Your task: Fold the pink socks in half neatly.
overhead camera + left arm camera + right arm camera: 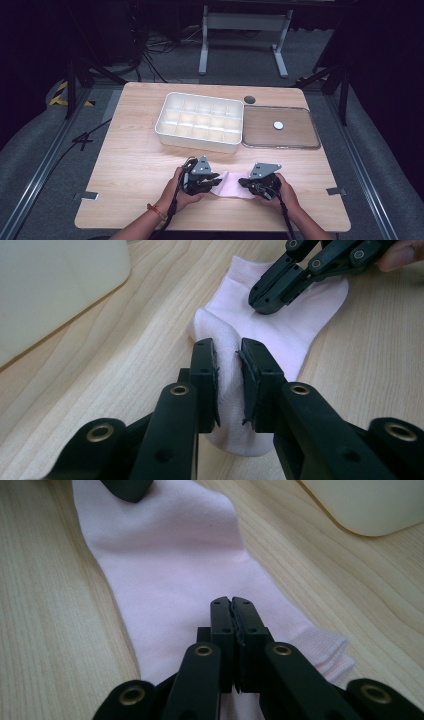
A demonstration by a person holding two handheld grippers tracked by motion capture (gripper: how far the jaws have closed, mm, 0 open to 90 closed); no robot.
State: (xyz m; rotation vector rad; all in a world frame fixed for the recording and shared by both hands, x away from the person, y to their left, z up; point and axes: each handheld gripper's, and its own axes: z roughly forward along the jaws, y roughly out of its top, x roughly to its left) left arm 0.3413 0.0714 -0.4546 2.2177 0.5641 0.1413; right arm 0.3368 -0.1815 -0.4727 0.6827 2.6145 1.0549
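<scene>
text: none legible | labels: none | brands: none | numbers: none | signs: none

The light wooden tabletop (130, 150) carries a white compartment box (200, 121) at its far middle. Just beside the box lies a flat clear lid (280, 127). A pink sock (227, 186) lies near the front edge.

Grey carpet floor (240, 55) surrounds the wooden table (135, 150); a white frame (243, 22) stands beyond (dark curtains behind).
</scene>
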